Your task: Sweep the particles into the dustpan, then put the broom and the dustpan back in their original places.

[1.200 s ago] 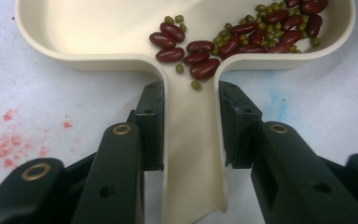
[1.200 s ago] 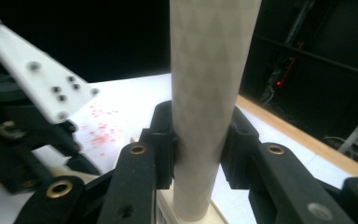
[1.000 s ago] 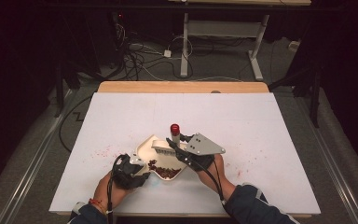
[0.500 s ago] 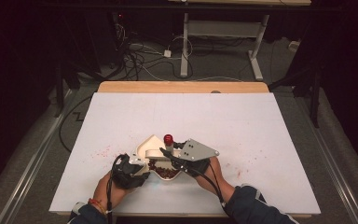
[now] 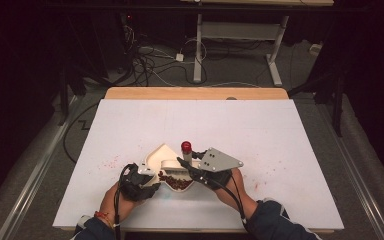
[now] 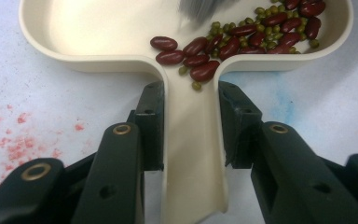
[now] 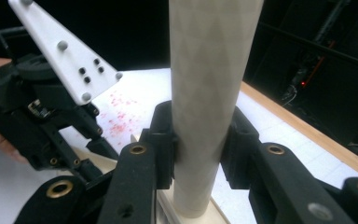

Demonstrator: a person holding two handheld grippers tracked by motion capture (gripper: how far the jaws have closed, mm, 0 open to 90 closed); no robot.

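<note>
My left gripper (image 6: 190, 140) still clamps the handle of the cream dustpan (image 5: 161, 159) near the table's (image 5: 300, 135) front edge. My right gripper (image 7: 200, 140), closed on the brush handle (image 7: 209, 93), has swung back upright since a moment ago. The bristles are a grey blur at the frame's top. Red beans (image 6: 261, 32) and small green ones sit in the pan's right corner.
</note>
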